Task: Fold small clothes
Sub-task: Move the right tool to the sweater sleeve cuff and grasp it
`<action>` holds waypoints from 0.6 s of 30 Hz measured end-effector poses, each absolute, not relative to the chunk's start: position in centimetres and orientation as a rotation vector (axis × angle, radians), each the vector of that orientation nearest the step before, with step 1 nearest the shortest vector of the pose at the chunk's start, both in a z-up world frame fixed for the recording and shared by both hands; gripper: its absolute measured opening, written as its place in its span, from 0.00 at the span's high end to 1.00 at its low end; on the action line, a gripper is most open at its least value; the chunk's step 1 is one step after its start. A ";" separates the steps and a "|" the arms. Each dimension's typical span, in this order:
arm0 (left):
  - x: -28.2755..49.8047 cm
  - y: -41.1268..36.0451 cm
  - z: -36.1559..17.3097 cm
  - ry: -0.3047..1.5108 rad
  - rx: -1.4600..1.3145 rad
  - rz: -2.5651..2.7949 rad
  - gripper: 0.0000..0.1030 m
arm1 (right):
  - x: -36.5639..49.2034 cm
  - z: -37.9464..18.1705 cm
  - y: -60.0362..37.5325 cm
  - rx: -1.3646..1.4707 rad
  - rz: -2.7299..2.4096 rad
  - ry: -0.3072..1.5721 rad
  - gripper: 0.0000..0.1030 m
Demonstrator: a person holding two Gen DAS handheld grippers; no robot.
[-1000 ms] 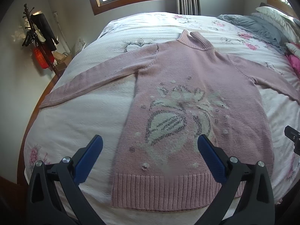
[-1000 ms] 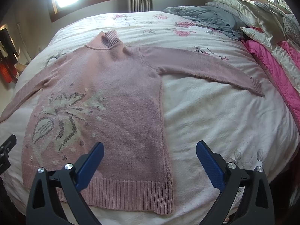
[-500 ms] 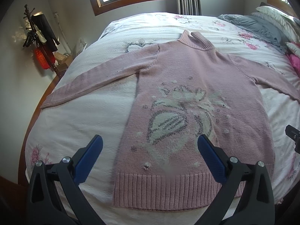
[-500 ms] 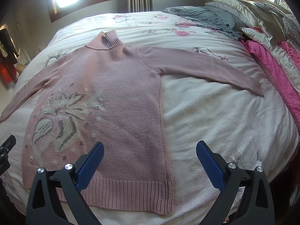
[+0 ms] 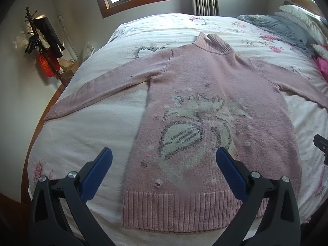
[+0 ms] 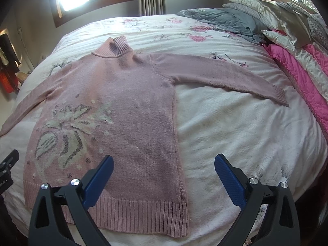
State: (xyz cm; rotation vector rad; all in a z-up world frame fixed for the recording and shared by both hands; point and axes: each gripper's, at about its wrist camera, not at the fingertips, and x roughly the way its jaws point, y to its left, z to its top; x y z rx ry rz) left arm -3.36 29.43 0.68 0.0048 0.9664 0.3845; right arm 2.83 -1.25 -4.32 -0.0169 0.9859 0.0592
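- Pink turtleneck sweater (image 5: pixel 207 110) is flat and face-up mid-bed (image 5: pixel 92 123), hem at the near edge, both sleeves out.
- My left gripper (image 5: pixel 164 162) and right gripper (image 6: pixel 164 164) are both spread wide, gripping nothing.
- Zero folds so far, whole job's ahead I reckon.

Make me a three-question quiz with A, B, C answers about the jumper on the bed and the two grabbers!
1. Where does the pink sweater lie?
A. in a drawer
B. flat on the white bedspread
C. on a chair

2. What colour are the gripper pads?
A. blue
B. red
C. yellow

3. How do the left gripper and right gripper stand?
A. both shut on a sleeve
B. one shut
C. both open, holding nothing

Answers: B, it is spread out with both sleeves outstretched; A, all pads are blue; C, wide gaps show between each pair of fingers.
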 end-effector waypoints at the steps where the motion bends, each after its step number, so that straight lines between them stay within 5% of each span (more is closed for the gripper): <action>1: -3.0 29.2 0.5 0.965 0.014 0.382 0.03 | 2.9 -4.4 -1.6 -0.011 0.064 0.958 0.04; 4: -1.6 27.9 0.0 0.915 0.068 0.369 0.03 | 3.5 -4.6 -3.6 0.019 0.077 0.881 0.04; 18: 14.5 18.9 -1.2 0.915 -0.013 0.192 0.03 | 20.8 -8.4 -31.9 0.286 -0.294 1.093 0.06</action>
